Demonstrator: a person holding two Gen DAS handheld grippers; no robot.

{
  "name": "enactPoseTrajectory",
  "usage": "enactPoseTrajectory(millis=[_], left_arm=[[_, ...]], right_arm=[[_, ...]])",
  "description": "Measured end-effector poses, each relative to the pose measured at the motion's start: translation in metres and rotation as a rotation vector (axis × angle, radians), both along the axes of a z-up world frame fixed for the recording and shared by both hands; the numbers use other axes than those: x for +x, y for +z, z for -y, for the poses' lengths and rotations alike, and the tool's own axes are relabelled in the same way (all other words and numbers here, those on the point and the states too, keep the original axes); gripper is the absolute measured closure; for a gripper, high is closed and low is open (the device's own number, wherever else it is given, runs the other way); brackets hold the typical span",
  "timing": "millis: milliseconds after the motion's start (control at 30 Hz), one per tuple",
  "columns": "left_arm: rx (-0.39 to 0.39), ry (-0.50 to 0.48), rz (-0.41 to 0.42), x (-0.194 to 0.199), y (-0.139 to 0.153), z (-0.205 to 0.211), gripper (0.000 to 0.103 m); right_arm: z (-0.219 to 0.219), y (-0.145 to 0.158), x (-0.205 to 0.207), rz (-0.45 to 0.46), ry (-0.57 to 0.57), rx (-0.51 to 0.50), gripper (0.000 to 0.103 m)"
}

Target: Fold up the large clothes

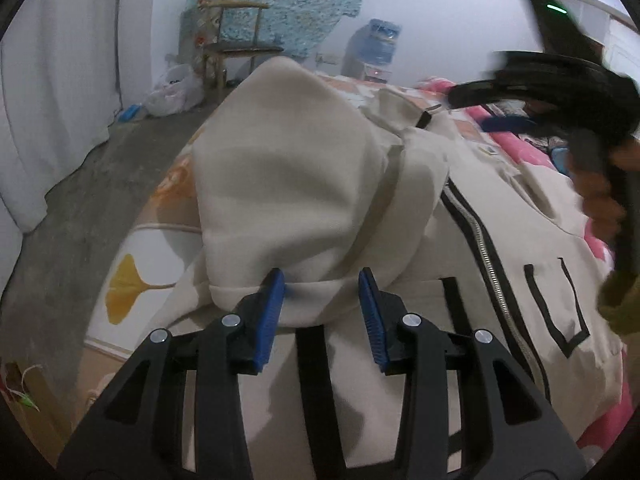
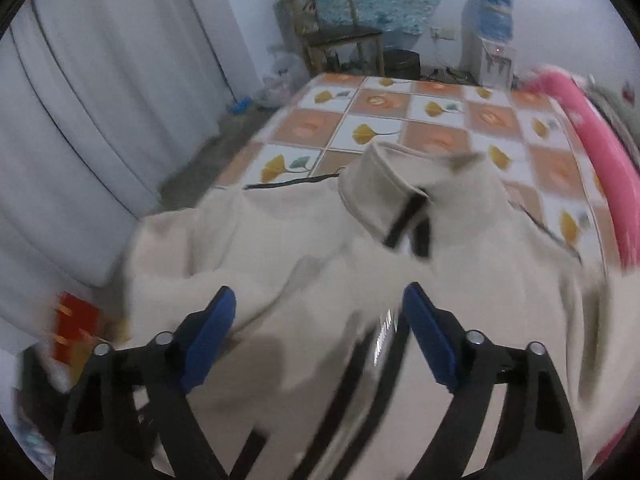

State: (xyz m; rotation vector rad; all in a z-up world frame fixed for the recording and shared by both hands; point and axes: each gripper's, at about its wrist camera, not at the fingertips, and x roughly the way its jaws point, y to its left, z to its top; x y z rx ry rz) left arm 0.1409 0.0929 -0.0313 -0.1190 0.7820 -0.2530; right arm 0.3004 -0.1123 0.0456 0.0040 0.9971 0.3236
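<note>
A large cream zip-up jacket with black stripes and a silver zipper lies on the bed. A sleeve is folded over its body. My left gripper is open, its blue pads on either side of the sleeve's cuff. In the right wrist view the jacket fills the foreground, collar standing up. My right gripper is open and empty just above the cloth. It also shows blurred at the upper right of the left wrist view.
The bed has a tiled orange-and-white leaf-print cover. A pink blanket lies along its right side. White curtains hang at left. A wooden chair and a water dispenser stand at the far wall.
</note>
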Motion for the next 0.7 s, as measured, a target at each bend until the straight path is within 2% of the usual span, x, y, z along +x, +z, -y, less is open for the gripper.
enactPoseTrajectory(millis=[33, 100, 167, 267, 367, 467, 567, 700], left_arm=[[-0.003, 0.002, -0.001, 0.000, -0.001, 0.000, 0.066], [-0.014, 0.005, -0.003, -0.001, -0.001, -0.005, 0.066], [-0.031, 0.005, -0.006, -0.001, -0.001, -0.008, 0.066], [-0.070, -0.002, -0.009, -0.006, -0.001, -0.015, 0.066], [-0.100, -0.019, -0.007, -0.008, 0.002, -0.018, 0.065], [-0.108, -0.032, -0.003, -0.008, 0.000, -0.018, 0.063], [-0.089, -0.035, -0.002, -0.009, -0.003, -0.016, 0.063], [-0.072, -0.036, -0.008, -0.004, -0.003, -0.014, 0.063]], right_arm=[[-0.009, -0.008, 0.011, -0.009, 0.009, -0.037, 0.026], [-0.024, -0.030, 0.029, -0.022, 0.005, -0.147, 0.040], [-0.021, -0.041, 0.030, -0.027, -0.007, -0.208, 0.053], [-0.003, -0.038, 0.008, -0.010, -0.002, -0.214, 0.057], [0.025, -0.033, -0.032, 0.015, -0.013, -0.236, 0.057], [0.056, -0.032, -0.059, -0.017, -0.055, -0.202, 0.057], [0.091, -0.036, -0.078, -0.075, -0.117, -0.109, 0.057], [0.126, -0.036, -0.084, -0.154, -0.167, 0.170, 0.055]])
